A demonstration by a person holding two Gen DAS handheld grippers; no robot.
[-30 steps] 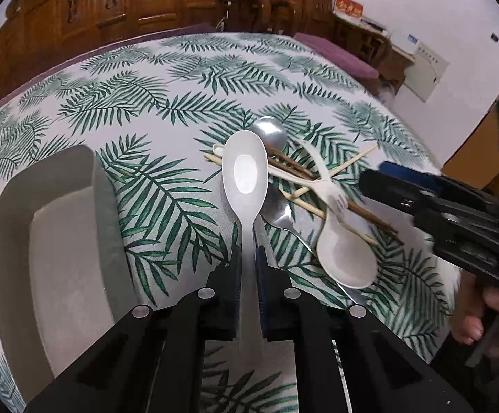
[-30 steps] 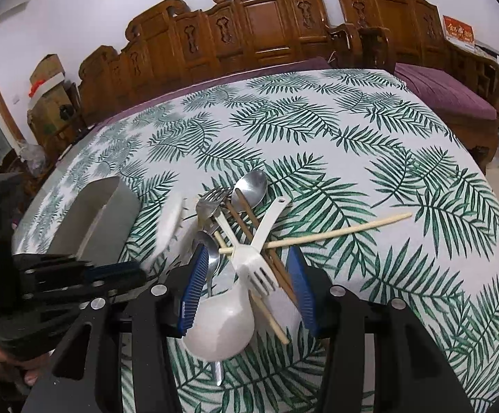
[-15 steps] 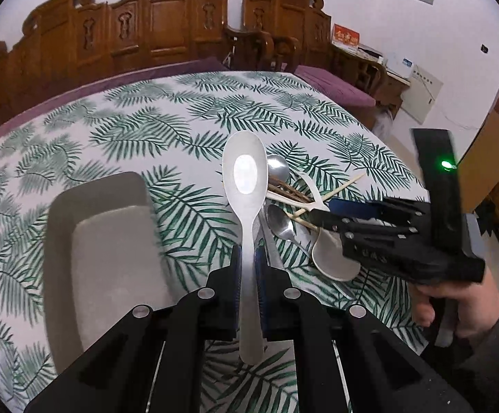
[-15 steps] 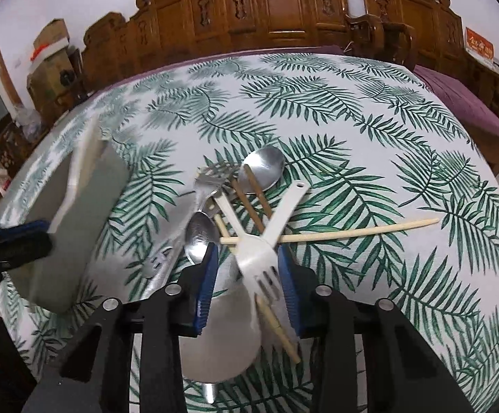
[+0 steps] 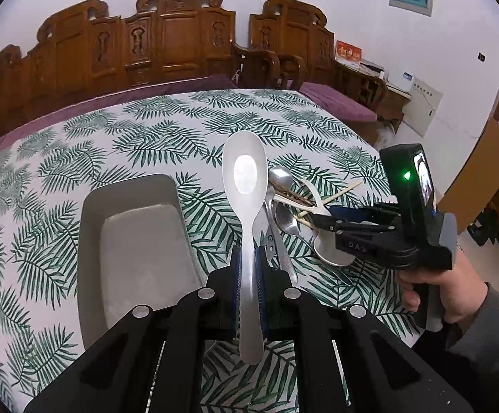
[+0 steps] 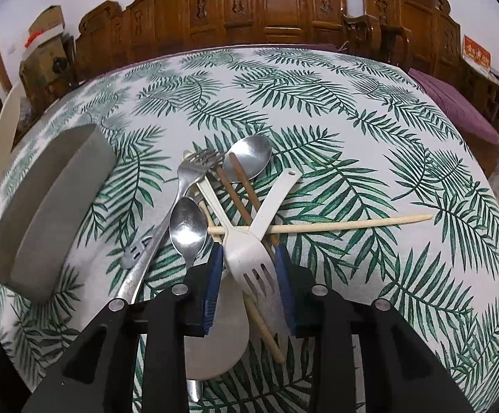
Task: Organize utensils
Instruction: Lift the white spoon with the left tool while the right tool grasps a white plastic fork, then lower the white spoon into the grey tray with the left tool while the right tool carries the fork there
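So the left gripper (image 5: 248, 275) is pinching the handle of a white spoon (image 5: 246, 186), jaws pressed tight on it, bowl sticking up and forward in the air above the tabletop, just right of the grey tray (image 5: 91, 241). The right gripper (image 6: 249, 275) is sitting down in the utensil pile with its jaws part-way in; they've just been closing, and the head of the white plastic fork (image 6: 249, 254) is lying between the blue pads. I honestly can't tell if the pads are biting on it yet, since there's a sliver of gap showing on each side. Under that fork there's a big white ladle-type spoon (image 6: 215, 344), a pale chopstick (image 6: 335, 225) lying crosswise, two dark brown chopsticks (image 6: 239, 189), a metal fork (image 6: 187, 175) and two metal spoons (image 6: 187, 227) all tangled up near the middle of the tabletop. Progress-wise I'd say this is barely getting going: the tray's inside is looking empty in the left wrist view, one spoon is in the air next to it and not dropped in yet, and pretty much the whole pile is waiting. The tray is sitting toward the left edge of the tabletop, close beside the pile, so it's a short hop for each piece.
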